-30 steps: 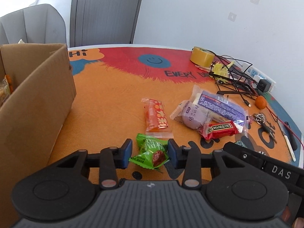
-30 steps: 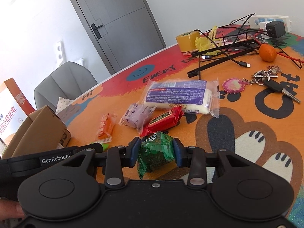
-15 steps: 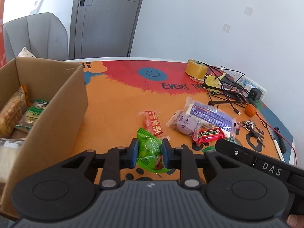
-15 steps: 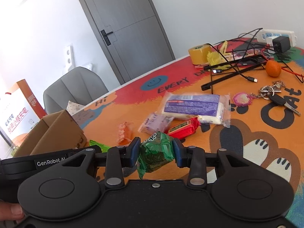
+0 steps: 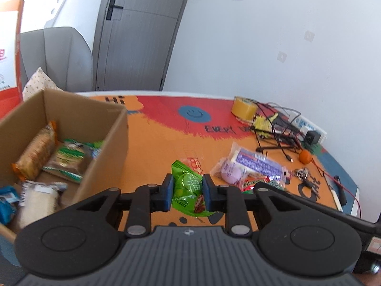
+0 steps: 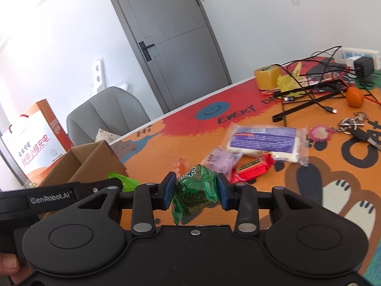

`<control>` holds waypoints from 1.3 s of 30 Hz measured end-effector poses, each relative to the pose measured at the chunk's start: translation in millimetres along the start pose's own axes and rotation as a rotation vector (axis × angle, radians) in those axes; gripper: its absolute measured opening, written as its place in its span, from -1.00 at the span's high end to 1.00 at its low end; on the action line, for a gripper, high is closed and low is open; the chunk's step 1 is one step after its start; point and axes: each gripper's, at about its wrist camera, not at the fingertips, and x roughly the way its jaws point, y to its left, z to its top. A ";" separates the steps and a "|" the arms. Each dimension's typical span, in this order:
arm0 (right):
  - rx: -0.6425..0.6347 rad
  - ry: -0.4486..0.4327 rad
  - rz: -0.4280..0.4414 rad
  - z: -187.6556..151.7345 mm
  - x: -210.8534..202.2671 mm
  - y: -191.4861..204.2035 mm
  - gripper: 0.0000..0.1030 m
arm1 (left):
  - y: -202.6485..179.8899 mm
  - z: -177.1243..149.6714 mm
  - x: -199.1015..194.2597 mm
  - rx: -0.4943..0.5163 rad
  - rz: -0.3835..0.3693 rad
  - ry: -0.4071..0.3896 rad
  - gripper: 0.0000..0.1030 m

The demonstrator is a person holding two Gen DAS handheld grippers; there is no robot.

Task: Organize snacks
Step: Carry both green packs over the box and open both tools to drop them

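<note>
Orange and red matting is covering the round table, printed with a smiley face and paw shapes. At its left edge a cardboard box is sitting open, already holding several wrapped snacks, among them a long biscuit pack. Near the middle of the mat a loose pile is lying: a purple-labelled white pack, a lilac pastry packet touching it, and a red bar just beside both. The left gripper is pinching a bright green snack packet, its jaws having just been closing on it, held up off the mat beside the box. The right gripper is clamping a dark green snack packet, likewise lifted clear of the mat.
</note>
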 end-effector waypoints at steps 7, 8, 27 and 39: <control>-0.027 -0.014 0.049 5.1 2.7 26.5 0.27 | 21.8 11.7 -23.9 -0.032 0.034 -0.054 0.53; -0.028 -0.014 0.056 5.7 3.2 30.5 0.27 | 25.3 12.6 -27.1 -0.035 0.040 -0.060 0.53; -0.122 -0.028 0.143 12.9 12.5 106.9 0.27 | 102.7 20.7 -70.0 -0.125 0.136 -0.127 0.53; -0.173 -0.004 0.194 10.6 29.2 147.8 0.27 | 140.4 16.5 -68.6 -0.171 0.192 -0.106 0.52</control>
